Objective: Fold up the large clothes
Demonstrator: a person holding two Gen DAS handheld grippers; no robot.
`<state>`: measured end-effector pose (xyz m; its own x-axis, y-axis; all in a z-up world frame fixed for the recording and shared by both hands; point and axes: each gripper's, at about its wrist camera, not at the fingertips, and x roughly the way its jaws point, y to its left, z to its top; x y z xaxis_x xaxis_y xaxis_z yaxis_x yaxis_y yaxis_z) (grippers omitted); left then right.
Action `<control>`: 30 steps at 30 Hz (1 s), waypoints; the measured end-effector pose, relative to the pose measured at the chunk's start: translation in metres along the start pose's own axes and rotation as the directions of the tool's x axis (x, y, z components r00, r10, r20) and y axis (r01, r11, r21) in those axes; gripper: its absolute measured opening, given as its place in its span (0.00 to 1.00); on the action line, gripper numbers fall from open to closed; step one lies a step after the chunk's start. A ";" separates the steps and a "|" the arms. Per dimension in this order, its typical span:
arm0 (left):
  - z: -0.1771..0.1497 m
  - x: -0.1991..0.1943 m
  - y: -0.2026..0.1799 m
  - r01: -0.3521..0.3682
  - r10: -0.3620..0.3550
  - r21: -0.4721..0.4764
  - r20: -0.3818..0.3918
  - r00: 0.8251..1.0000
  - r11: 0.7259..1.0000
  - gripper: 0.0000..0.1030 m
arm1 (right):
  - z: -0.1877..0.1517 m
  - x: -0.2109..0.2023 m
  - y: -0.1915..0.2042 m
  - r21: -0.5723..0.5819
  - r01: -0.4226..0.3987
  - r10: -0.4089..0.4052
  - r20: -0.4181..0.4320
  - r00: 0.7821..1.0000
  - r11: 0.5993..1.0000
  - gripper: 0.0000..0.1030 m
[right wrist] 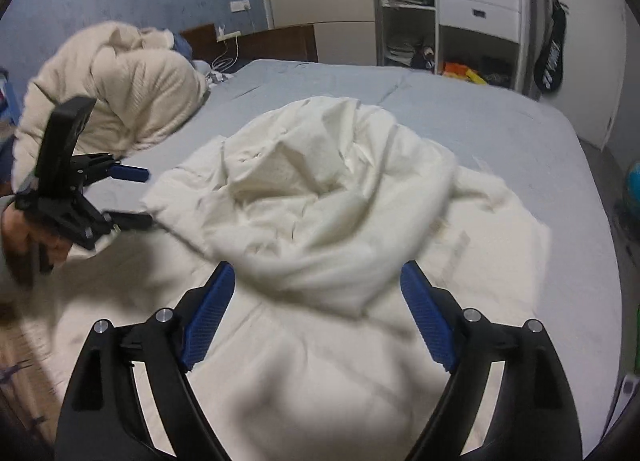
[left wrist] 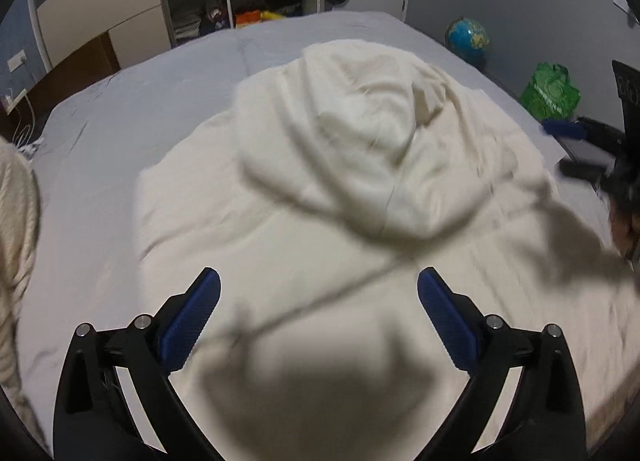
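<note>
Both tongs, left [left wrist: 319, 281] and right [right wrist: 318, 275], are released above the white garment [left wrist: 340, 165]; a knitted pile [right wrist: 116, 93] at ten o'clock is shown whole only by the right view.

The right gripper [right wrist: 316, 281] hangs over a cream garment [right wrist: 320, 197] with its blue-padded jaws spread wide and nothing between them. The garment lies bunched at centre on a grey bed [right wrist: 540, 149]. At nine o'clock the left gripper [right wrist: 148, 197], gripped by a hand [right wrist: 28, 245], also gapes, its fingertips just beside the cloth's edge. At ten o'clock lies a ribbed cream knit [right wrist: 132, 93].
</note>
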<state>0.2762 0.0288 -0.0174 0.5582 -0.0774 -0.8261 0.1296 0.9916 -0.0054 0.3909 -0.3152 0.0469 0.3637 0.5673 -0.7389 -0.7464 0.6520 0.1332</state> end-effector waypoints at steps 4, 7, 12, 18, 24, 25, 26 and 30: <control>-0.041 -0.041 0.042 -0.026 0.023 -0.049 -0.062 0.998 0.998 0.93 | -0.038 -0.050 -0.026 0.132 -0.020 0.028 -0.055 0.998 0.991 0.79; -0.071 -0.062 0.065 -0.038 0.028 -0.109 -0.092 0.995 0.993 0.93 | -0.077 -0.077 -0.046 0.241 -0.010 0.038 -0.112 0.993 0.971 0.79; -0.118 -0.089 0.087 0.001 -0.030 -0.238 -0.120 0.992 0.971 0.92 | -0.144 -0.105 -0.068 0.441 0.007 0.095 -0.207 0.974 0.897 0.79; -0.148 -0.091 0.091 0.080 -0.145 -0.370 -0.151 0.978 0.926 0.93 | -0.201 -0.129 -0.083 0.613 0.011 0.141 -0.200 0.969 0.790 0.79; -0.164 -0.086 0.093 0.163 -0.276 -0.483 -0.173 0.945 0.860 0.92 | -0.221 -0.131 -0.082 0.732 -0.074 0.248 -0.132 0.960 0.678 0.79; -0.166 -0.086 0.092 0.180 -0.298 -0.492 -0.173 0.939 0.852 0.93 | -0.221 -0.132 -0.080 0.736 -0.089 0.261 -0.121 0.958 0.671 0.79; -0.167 -0.086 0.090 0.197 -0.318 -0.497 -0.172 0.932 0.845 0.93 | -0.220 -0.132 -0.078 0.740 -0.111 0.279 -0.106 0.954 0.663 0.79; -0.169 -0.087 0.084 0.239 -0.374 -0.516 -0.175 0.911 0.823 0.92 | -0.216 -0.133 -0.070 0.741 -0.184 0.341 -0.064 0.938 0.646 0.78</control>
<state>0.1004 0.1367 -0.0411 0.3162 -0.4233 -0.8490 -0.1830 0.8509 -0.4924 0.2744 -0.5449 -0.0074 0.0510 0.7219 -0.6901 -0.1356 0.6896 0.7114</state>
